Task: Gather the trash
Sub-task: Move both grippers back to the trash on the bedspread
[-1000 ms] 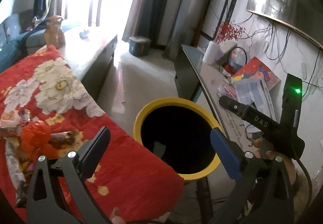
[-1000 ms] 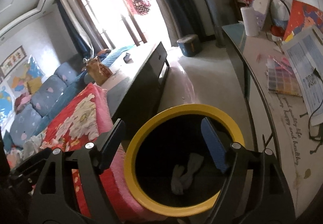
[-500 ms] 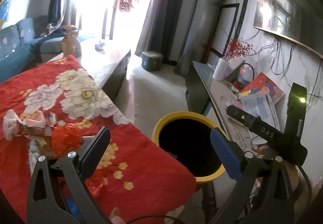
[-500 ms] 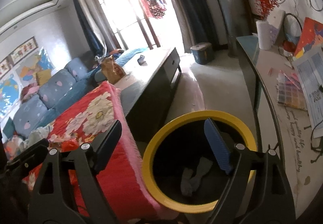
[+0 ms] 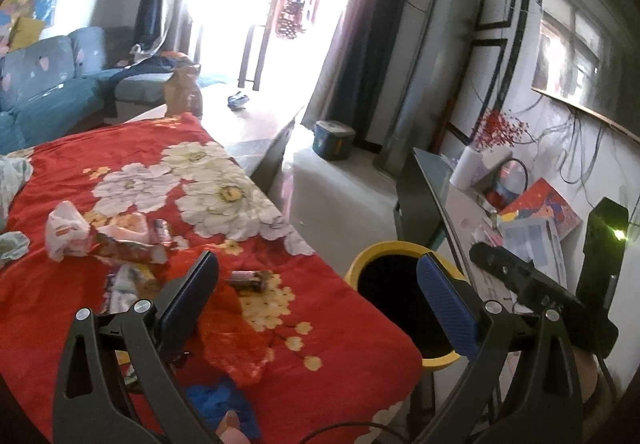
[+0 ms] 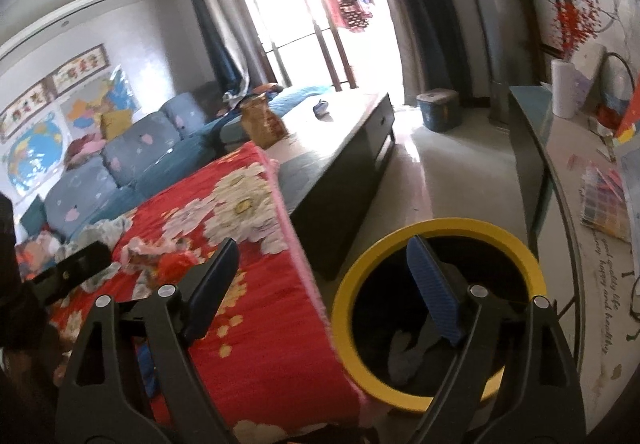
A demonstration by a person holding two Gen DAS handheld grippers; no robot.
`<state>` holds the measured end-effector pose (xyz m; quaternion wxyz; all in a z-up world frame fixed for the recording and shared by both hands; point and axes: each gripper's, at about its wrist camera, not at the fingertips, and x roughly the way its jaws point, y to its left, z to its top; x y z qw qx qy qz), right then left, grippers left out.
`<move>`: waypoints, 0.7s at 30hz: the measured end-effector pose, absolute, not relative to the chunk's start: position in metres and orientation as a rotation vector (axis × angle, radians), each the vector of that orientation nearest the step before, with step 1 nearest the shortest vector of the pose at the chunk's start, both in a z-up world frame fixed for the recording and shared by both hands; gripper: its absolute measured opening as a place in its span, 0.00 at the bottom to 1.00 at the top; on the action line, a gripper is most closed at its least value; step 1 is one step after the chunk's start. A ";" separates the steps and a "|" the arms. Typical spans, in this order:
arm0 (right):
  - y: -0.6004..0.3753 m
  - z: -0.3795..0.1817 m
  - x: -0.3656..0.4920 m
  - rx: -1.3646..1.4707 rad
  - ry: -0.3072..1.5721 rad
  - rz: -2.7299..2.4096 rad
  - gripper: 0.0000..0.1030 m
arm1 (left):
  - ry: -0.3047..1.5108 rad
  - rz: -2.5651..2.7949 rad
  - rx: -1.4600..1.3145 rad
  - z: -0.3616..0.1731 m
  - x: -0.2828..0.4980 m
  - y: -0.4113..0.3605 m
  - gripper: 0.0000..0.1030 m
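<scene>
A yellow-rimmed black bin [image 5: 404, 250] stands beside a table covered in a red flowered cloth [image 5: 132, 148]; it also shows in the right wrist view [image 6: 516, 244], with pale trash [image 6: 404, 356] at its bottom. On the cloth lie a crumpled white wrapper [image 5: 66, 230], foil wrappers [image 5: 128, 248], a small dark wrapper [image 5: 250, 280], a red plastic bag [image 5: 236, 344] and a blue piece [image 5: 216, 400]. My left gripper [image 5: 316, 292] is open and empty, above the cloth's near corner. My right gripper [image 6: 320, 280] is open and empty, above the bin's left rim.
A desk [image 6: 592, 244] with papers, a paper roll [image 5: 464, 168] and cables stands right of the bin. A dark low cabinet [image 6: 344, 148] and a blue sofa [image 6: 120, 164] lie beyond the table. A small blue-grey box [image 5: 334, 134] sits on the floor.
Both grippers have drawn back and swung left, away from the bin's mouth. The trash on the red cloth has come into fuller view. Both grippers stay open.
</scene>
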<state>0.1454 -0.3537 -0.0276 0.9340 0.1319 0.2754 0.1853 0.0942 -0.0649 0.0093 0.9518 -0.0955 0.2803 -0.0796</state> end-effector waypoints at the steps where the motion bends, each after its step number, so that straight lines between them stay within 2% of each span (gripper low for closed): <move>1: -0.350 -0.028 0.143 0.265 0.563 0.387 0.75 | 0.568 -0.156 -0.197 0.009 0.093 -0.062 0.94; 21: -0.254 -0.031 0.104 0.102 0.627 0.631 0.76 | 0.560 0.000 -0.290 0.002 0.075 0.018 0.94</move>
